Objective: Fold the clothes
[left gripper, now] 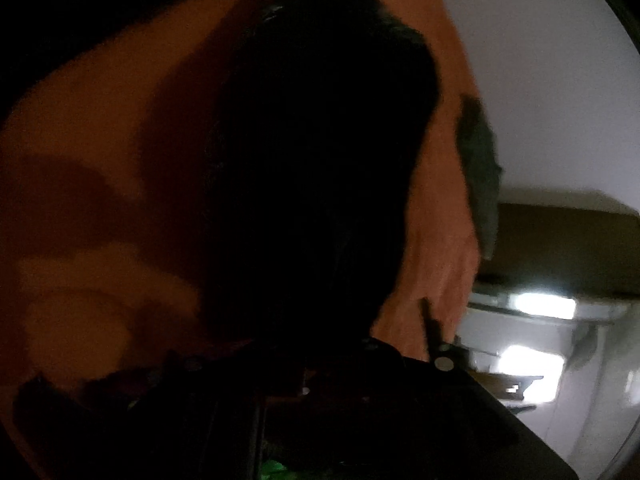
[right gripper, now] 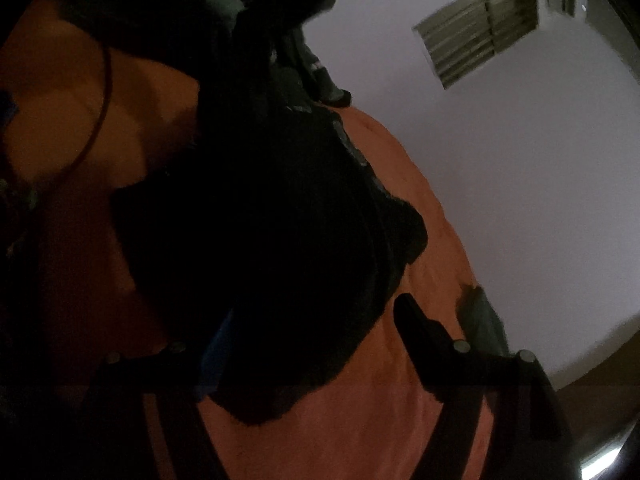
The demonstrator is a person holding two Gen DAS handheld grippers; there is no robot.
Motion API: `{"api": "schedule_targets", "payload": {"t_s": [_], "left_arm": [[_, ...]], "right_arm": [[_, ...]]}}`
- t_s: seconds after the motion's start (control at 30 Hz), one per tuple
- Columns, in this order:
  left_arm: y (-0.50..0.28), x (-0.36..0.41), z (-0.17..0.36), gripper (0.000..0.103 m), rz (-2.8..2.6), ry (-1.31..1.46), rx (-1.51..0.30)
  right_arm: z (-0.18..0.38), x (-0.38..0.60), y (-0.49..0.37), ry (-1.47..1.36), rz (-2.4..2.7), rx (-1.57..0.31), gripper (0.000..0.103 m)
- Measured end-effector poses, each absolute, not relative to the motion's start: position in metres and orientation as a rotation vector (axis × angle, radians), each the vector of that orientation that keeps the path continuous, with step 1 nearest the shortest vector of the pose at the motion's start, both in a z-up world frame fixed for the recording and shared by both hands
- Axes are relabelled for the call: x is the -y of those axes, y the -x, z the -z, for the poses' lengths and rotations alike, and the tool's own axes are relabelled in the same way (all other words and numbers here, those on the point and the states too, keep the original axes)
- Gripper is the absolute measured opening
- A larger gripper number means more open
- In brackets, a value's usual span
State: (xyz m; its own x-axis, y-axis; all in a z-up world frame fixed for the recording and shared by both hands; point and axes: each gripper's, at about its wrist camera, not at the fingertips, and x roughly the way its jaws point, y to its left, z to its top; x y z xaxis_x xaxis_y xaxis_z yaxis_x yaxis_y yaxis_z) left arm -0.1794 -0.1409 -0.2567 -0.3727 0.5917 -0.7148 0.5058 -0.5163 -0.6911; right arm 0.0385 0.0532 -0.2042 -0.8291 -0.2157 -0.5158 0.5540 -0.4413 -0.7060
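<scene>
Clothing, a dark garment (right gripper: 280,216), fills frame centre on the orange sheet (right gripper: 360,420); your right gripper (right gripper: 304,340) gapes beside it to regrasp, left gripper (left gripper: 304,352) apparently closed, its hold unclear.

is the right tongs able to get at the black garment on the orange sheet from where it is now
Probably yes. The right tongs stand open just above the black garment, which lies spread on the orange sheet straight ahead. Nothing visible sits between them, though the picture is dark.
</scene>
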Motion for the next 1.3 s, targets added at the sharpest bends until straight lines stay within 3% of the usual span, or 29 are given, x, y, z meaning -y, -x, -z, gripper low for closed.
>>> {"api": "schedule_targets", "payload": {"t_s": [0.07, 0.13, 0.17, 0.3, 0.37, 0.5, 0.67, 0.8, 0.83, 0.9, 1.1, 1.3], "left_arm": [[0.174, 0.142, 0.266, 0.009, -1.985, 1.726, 1.593], [0.175, 0.138, 0.265, 0.009, -1.980, 1.712, 1.600], [0.177, 0.134, 0.264, 0.009, -1.986, 1.704, 1.595], [0.185, 0.119, 0.262, 0.010, -2.093, 1.763, 1.439], [0.187, 0.108, 0.273, 0.010, -2.115, 1.842, 1.334], [0.189, 0.087, 0.289, 0.012, -2.155, 1.908, 1.272], [0.187, 0.087, 0.281, 0.019, -2.144, 1.903, 1.243], [0.186, 0.090, 0.260, 0.022, -2.207, 1.895, 1.170], [0.185, 0.091, 0.250, 0.022, -2.262, 1.869, 1.145], [0.182, 0.096, 0.232, 0.022, -2.355, 1.808, 1.103], [0.187, 0.147, 0.215, 0.023, -2.367, 1.721, 1.149], [0.248, 0.180, 0.230, 0.024, -2.365, 1.691, 1.131]], "right_arm": [[0.216, -0.044, -0.029, -0.554, 2.262, -1.337, 0.076], [0.224, -0.042, -0.021, -0.585, 2.275, -1.371, 0.052], [0.227, -0.043, -0.016, -0.599, 2.286, -1.386, 0.046], [0.210, -0.067, -0.014, -0.590, 2.423, -1.329, 0.035], [0.211, -0.075, -0.014, -0.629, 2.405, -1.318, 0.036], [0.230, -0.079, -0.015, -0.730, 2.336, -1.343, 0.035], [0.221, -0.083, -0.007, -0.802, 2.331, -1.228, 0.036], [0.203, -0.100, -0.001, -0.911, 2.237, -1.090, 0.040], [0.196, -0.107, 0.000, -0.938, 2.199, -1.056, 0.055], [0.184, -0.119, 0.002, -0.993, 2.165, -1.002, 0.068], [0.151, -0.149, 0.035, -1.219, 2.036, -0.679, 0.068], [0.147, -0.147, 0.123, -1.388, 1.925, -0.363, 0.068]]}}
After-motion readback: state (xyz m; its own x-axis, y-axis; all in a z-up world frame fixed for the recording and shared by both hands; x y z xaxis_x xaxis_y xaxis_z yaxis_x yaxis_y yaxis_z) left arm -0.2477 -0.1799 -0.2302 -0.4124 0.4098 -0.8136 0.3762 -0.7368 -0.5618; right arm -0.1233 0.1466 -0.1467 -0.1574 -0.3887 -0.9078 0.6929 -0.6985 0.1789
